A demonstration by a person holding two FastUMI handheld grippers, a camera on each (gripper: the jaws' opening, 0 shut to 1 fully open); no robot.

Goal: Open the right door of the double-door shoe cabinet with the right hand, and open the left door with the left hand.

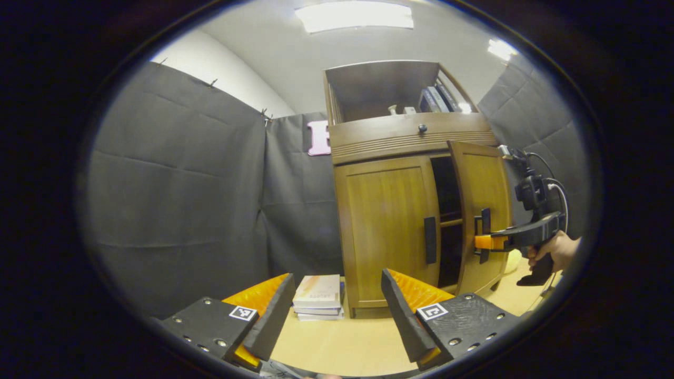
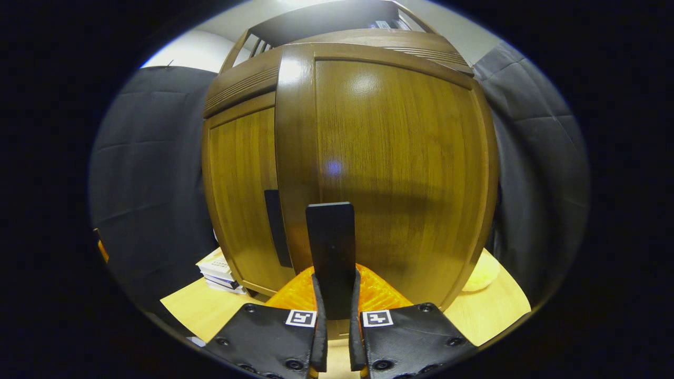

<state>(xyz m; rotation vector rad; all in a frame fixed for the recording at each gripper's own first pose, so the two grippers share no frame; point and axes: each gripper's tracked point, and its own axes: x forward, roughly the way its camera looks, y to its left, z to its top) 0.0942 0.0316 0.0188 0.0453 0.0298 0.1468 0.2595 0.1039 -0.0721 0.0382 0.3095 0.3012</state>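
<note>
Right gripper [image 2: 335, 308]: closed on the black handle [image 2: 330, 252] of the shoe cabinet's right door [image 1: 482, 210], which is held partly swung out. Left gripper [image 1: 337, 310]: spread wide, empty, kept well back from the closed left door [image 1: 387, 226], whose handle [image 1: 430, 239] is untouched.

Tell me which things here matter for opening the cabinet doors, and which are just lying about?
Part of the job:
- part-open brown wooden right door, its black bar handle clamped by the right gripper
- closed brown wooden left door, its black handle
- open left gripper

Just lying about:
- stack of books
- pale yellow lump
</note>
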